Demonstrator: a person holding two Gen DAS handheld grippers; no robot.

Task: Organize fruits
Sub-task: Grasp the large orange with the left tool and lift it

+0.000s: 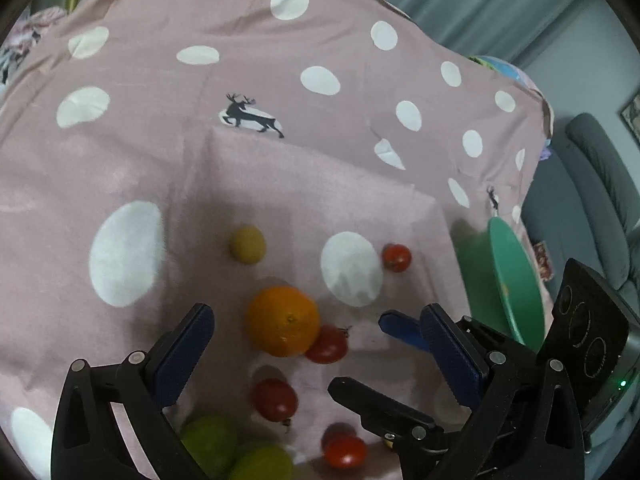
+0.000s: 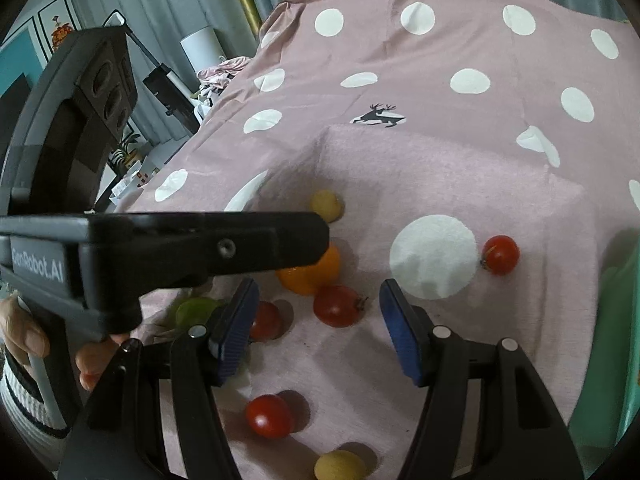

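Two grippers over scattered fruit, both holding nothing.
We see the orange (image 1: 283,320) dead ahead between the left gripper (image 1: 316,344) and its wide-open jaws; our right gripper (image 2: 318,328), half-open, frames a tomato (image 2: 336,306).

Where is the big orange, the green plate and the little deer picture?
orange (image 1: 283,320), left wrist view, middle of its peel.
green plate (image 1: 516,280), left wrist view, its inner face.
deer print (image 1: 250,115), left wrist view, the deer's body on the cloth.
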